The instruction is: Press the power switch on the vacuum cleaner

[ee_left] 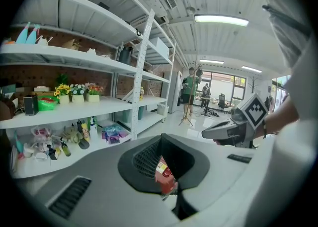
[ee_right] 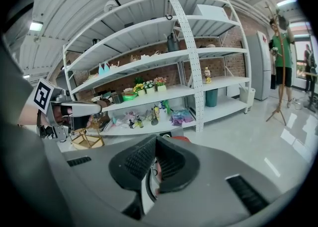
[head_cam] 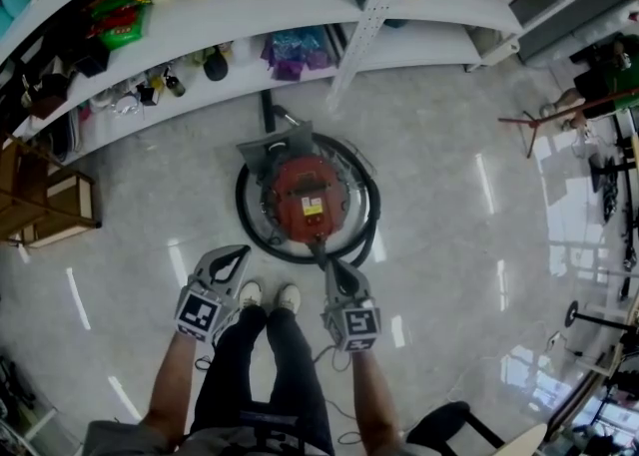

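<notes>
A red round vacuum cleaner (head_cam: pixel 308 195) stands on the floor in front of my feet, with a black hose (head_cam: pixel 247 217) coiled around it. My right gripper (head_cam: pixel 327 264) hovers over its near edge, just above the hose, jaws together and holding nothing. My left gripper (head_cam: pixel 238 254) hangs to the left of the hose ring, also shut and empty. In the left gripper view the red body (ee_left: pixel 166 179) shows through the slit between that gripper's (ee_left: pixel 171 186) jaws, and the right gripper (ee_left: pixel 233 130) is off to the right. The right gripper view shows the red top (ee_right: pixel 179 139) past its own gripper (ee_right: pixel 151 181).
White shelving (head_cam: pixel 300 5) with flower pots, bottles and bags runs behind the vacuum, with an upright post (head_cam: pixel 374 5). A wooden crate (head_cam: pixel 50 207) sits at left. A coat stand (head_cam: pixel 544 120) and a black chair base (head_cam: pixel 449 424) stand at right. A person (ee_left: pixel 189 89) stands far off.
</notes>
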The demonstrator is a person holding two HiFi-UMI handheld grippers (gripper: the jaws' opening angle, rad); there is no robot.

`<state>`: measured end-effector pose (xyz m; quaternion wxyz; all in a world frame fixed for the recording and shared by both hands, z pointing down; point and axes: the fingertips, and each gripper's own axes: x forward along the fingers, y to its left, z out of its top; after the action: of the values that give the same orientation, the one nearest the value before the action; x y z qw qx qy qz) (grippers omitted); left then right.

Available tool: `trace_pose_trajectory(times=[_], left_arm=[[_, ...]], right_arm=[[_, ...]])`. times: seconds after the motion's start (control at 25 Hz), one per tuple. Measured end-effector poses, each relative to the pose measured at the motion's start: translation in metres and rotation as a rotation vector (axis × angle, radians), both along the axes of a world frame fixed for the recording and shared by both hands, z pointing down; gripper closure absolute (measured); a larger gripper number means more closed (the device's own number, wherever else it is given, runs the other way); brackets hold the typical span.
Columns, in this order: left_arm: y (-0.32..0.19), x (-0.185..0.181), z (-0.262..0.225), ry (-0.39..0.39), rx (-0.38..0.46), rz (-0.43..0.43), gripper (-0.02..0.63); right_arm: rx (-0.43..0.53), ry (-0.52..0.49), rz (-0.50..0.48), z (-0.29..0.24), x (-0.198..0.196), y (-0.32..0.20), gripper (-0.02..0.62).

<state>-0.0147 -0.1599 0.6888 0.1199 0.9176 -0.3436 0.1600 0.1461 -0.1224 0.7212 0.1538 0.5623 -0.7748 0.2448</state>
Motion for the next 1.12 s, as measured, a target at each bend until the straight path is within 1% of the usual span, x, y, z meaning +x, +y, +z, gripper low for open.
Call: trace_pose_trajectory(times=[0.24,0.4,0.56,0.8,1.0,1.12], left_arm=[[0.004,0.004,0.036,-0.007,-0.02,0.008,0.598],[0.004,0.006,0.056,-0.011,-0.027,0.014,0.598],[0.005,0.006,0.075,-0.01,-0.038,0.008,0.598],[0.013,0.004,0.1,-0.012,-0.067,0.002,0.598],[0.015,0.003,0.12,-0.017,-0.082,-0.004,0.598],[0.016,0.003,0.129,-0.015,-0.095,-0.007,0.598]], right_arm=[[-0.004,0.003,-0.008,0.035,0.004,0.0,0.594],[-0.014,0.026,-0.048,0.06,0.004,0.002,0.594],[-0.013,0.024,-0.066,0.076,0.001,0.0,0.594],[-0.017,0.013,-0.036,0.093,0.0,-0.005,0.594],[-0.031,0.026,-0.065,0.117,0.0,-0.004,0.594],[-0.044,0.024,-0.052,0.122,0.001,-0.006,0.594]])
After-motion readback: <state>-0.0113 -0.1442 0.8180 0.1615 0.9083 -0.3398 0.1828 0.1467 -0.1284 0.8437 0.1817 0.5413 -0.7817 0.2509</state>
